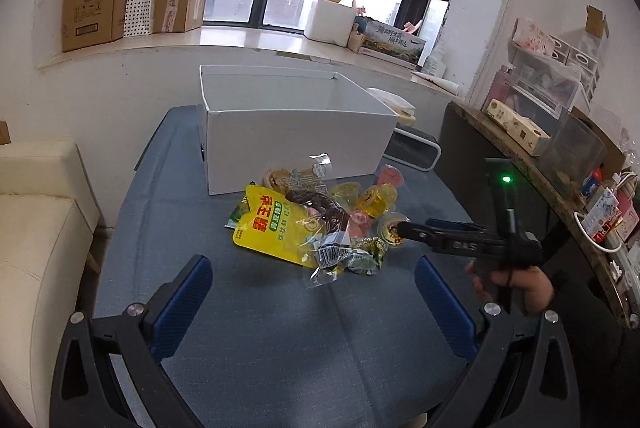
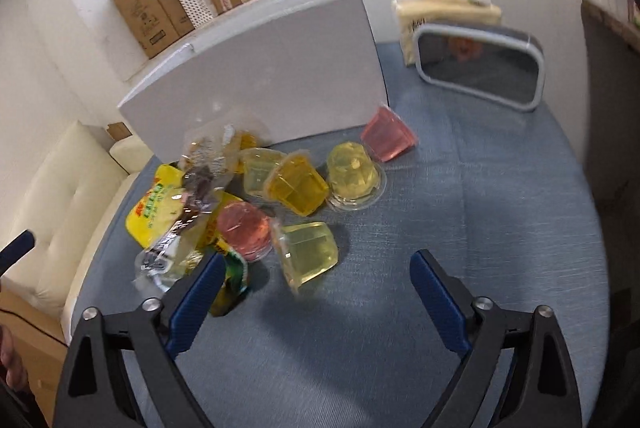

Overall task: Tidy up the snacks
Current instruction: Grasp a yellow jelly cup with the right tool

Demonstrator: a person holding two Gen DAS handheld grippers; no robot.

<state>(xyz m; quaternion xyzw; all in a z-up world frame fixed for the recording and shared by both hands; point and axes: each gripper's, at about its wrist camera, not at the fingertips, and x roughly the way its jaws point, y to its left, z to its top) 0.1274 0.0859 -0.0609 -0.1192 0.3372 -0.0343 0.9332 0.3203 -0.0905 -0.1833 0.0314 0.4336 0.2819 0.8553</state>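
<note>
The tongs (image 2: 316, 288) gape above a pale jelly cup (image 2: 308, 252); white box (image 2: 260, 76) behind.

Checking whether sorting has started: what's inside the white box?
In the left wrist view the white box shows only bare inner walls. Its floor is hidden behind the front wall, so low items cannot be ruled out.

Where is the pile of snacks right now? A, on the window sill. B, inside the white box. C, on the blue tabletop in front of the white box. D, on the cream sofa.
C: the jelly cups and the yellow packet lie on the blue tabletop, just in front of the white box, which shows nothing inside.
</note>
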